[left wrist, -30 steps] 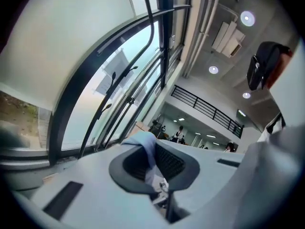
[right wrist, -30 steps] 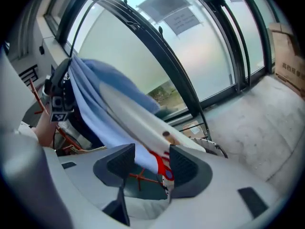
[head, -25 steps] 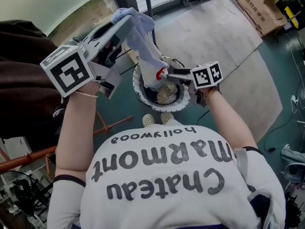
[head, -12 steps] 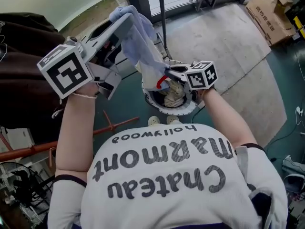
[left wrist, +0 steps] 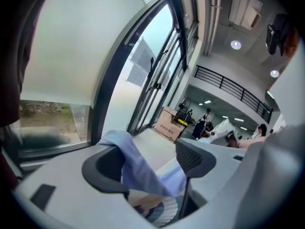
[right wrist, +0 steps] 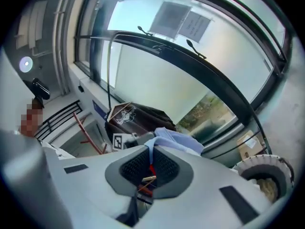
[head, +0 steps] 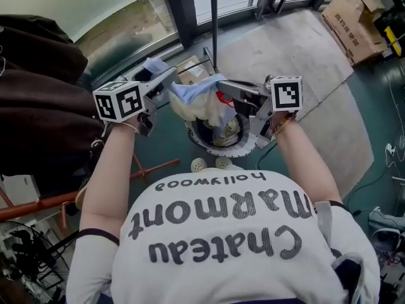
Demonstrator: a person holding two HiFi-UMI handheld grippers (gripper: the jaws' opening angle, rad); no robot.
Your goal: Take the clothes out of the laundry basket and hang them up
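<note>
Open grey mat (head: 297,49) upper right; left gripper (head: 169,81) just spread, blue garment (head: 197,91) draped between; right gripper (right wrist: 150,168) just pinched its edge above basket (head: 248,145)

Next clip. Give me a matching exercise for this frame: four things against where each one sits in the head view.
Things:
1. light blue garment
2. laundry basket
3. cardboard box
4. dark brown garment

Places:
A. top right corner
B. along the left edge
C. centre, beneath the raised cloth
D. held up at centre, above the white rim

Pairs: 1-D, 2-C, 3-A, 4-B
</note>
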